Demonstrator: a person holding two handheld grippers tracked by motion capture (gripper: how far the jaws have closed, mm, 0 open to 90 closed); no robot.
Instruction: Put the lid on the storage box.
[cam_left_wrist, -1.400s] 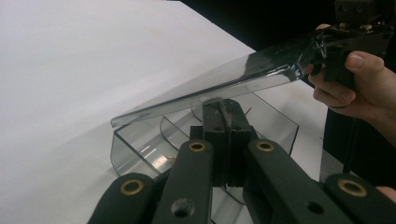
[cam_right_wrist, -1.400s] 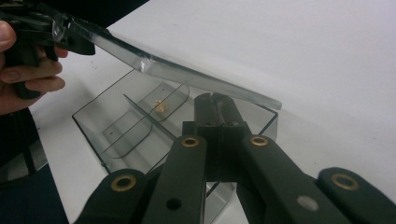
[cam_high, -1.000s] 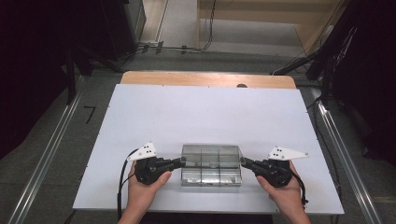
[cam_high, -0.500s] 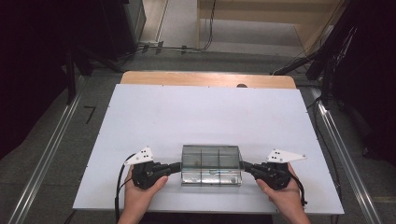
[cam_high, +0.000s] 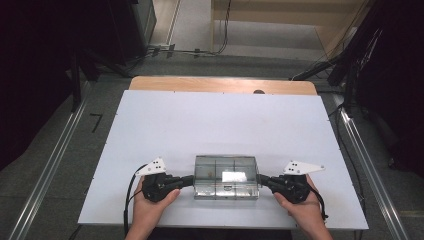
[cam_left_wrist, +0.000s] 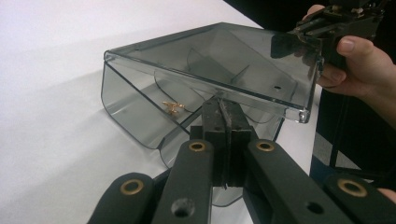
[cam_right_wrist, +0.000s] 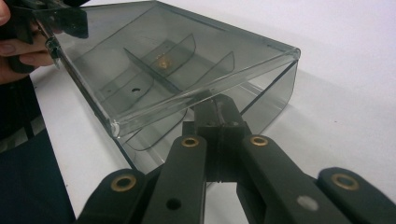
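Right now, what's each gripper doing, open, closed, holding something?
Left gripper: shut on the left end wall of the clear box.
Right gripper: shut on the right end wall of the clear box.

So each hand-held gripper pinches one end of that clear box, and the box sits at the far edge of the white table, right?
Not quite: the box sits at the near edge of the table, close to the person, as the high view shows. The left hand-held gripper and the right hand-held gripper do pinch its ends.
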